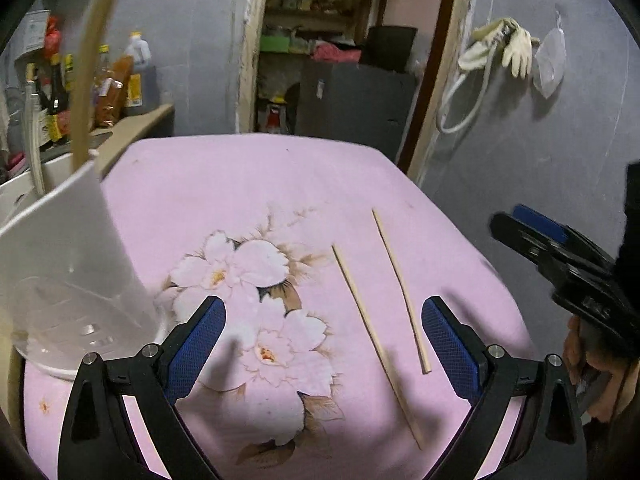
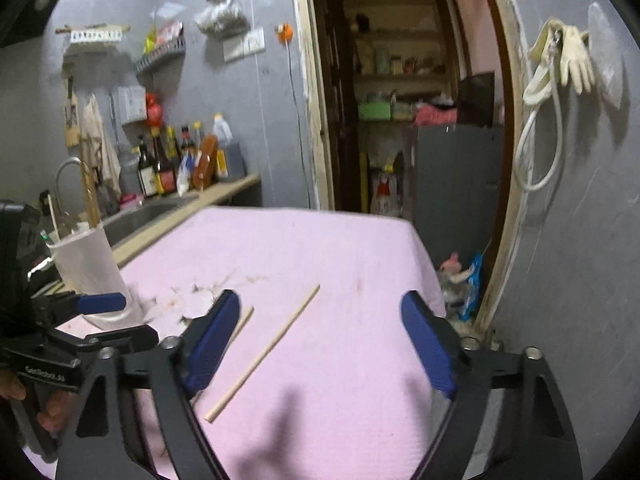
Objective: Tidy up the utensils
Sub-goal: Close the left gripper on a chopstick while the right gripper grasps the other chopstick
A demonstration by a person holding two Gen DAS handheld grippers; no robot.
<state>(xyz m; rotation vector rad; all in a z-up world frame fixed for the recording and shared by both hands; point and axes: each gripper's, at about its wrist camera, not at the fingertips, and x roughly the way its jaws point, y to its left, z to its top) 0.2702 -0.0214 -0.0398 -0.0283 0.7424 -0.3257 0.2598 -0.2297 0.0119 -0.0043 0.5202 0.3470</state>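
— What covers the table?
— A pink cloth (image 1: 240,184) printed with pale flowers (image 1: 248,280).
— Beyond its far left corner?
— A counter (image 2: 224,194) with a sink (image 2: 148,212), a curved tap (image 2: 66,168) and a row of sauce bottles (image 2: 160,164).
— On the wall to the right?
— Rubber gloves (image 2: 574,60) and a looped white hose (image 2: 536,152), beside an open doorway onto pantry shelves (image 2: 400,76).

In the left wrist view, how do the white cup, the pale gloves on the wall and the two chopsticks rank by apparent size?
1. White cup: largest, though nearest the camera.
2. Two chopsticks: alike in length, not ranked.
3. Gloves: smallest, but farthest away.
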